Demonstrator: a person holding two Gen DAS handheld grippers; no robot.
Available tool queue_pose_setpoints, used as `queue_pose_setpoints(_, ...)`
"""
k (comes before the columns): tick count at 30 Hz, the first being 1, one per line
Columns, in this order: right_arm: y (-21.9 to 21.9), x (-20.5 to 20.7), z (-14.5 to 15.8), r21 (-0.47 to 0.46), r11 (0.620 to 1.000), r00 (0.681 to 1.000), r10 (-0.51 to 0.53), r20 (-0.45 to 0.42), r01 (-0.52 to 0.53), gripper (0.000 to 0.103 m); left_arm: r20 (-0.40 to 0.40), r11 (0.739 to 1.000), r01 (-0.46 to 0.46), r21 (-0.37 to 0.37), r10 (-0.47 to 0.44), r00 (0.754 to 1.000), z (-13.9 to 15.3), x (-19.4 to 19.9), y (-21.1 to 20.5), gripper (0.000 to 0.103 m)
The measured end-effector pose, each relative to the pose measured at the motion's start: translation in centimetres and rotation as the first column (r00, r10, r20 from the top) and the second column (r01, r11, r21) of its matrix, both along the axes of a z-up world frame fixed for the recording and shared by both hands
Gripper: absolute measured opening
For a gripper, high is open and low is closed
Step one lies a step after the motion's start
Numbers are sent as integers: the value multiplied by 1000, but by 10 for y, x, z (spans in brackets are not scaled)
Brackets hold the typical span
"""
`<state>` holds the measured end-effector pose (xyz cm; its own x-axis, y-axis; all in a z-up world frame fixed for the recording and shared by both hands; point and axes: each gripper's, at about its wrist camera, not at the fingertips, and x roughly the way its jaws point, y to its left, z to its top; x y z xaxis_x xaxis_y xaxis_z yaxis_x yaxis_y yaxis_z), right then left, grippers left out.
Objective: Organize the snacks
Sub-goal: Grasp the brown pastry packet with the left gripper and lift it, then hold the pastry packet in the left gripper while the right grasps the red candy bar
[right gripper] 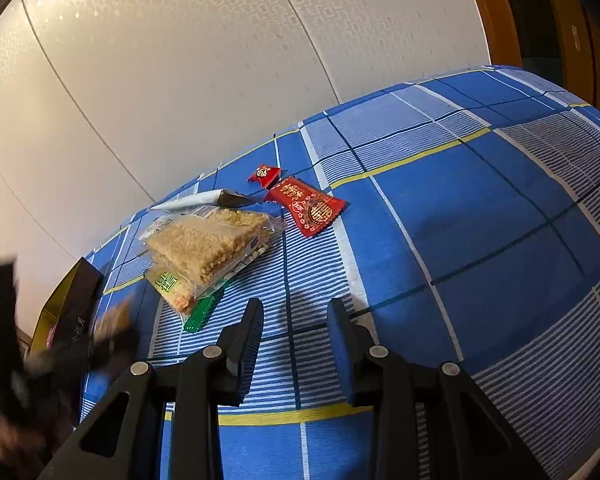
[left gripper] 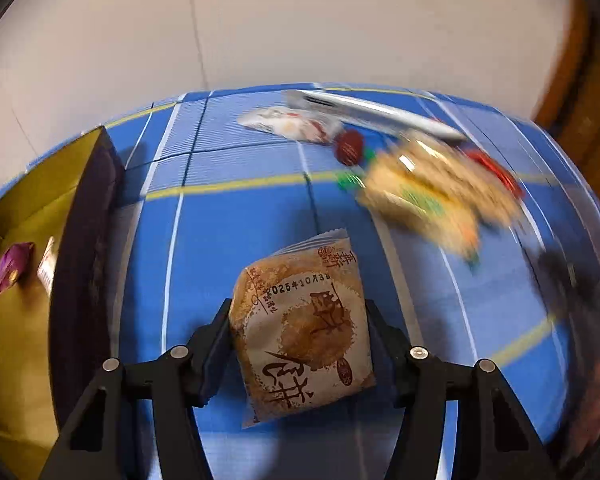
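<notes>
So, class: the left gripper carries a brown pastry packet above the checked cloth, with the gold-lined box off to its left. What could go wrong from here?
1. The left gripper pinches the brown pastry packet only by its side edges; it might slip out.
2. The dark wall of the box stands between packet and gold interior, so the packet could catch on it.
3. Squeezing harder could crush the pastry.

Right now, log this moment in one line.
left tool: shut on brown pastry packet | right tool: empty, above cloth | box: left
</notes>
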<state>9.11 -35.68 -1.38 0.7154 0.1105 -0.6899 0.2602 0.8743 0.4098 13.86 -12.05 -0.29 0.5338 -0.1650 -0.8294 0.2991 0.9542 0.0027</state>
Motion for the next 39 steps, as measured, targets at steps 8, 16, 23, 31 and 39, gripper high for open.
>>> queue_pose_setpoints(8,0,-1,0,-2,1000,1000,-12,-3,12,33,117,998,19,-54,-13,993,-23,-28,8,61)
queue_pose_setpoints(16,1,13,22,-138,990,1000,22,1,-22,33,165,997,29,-72,-17,986,-26,-34,11,61)
queue_pose_setpoints(23,-5,78,40,-240,959,988,141,-71,-154,33,183,996,22,-82,-7,983,-27,-35,11,61)
queue_pose_setpoints(31,9,127,17,-350,902,958,182,-222,-253,25,199,996,28,-88,-10,980,-28,-37,12,61)
queue_pose_setpoints(39,-1,92,16,-381,903,963,110,-245,-200,22,208,995,29,-94,-9,978,-28,-38,13,61)
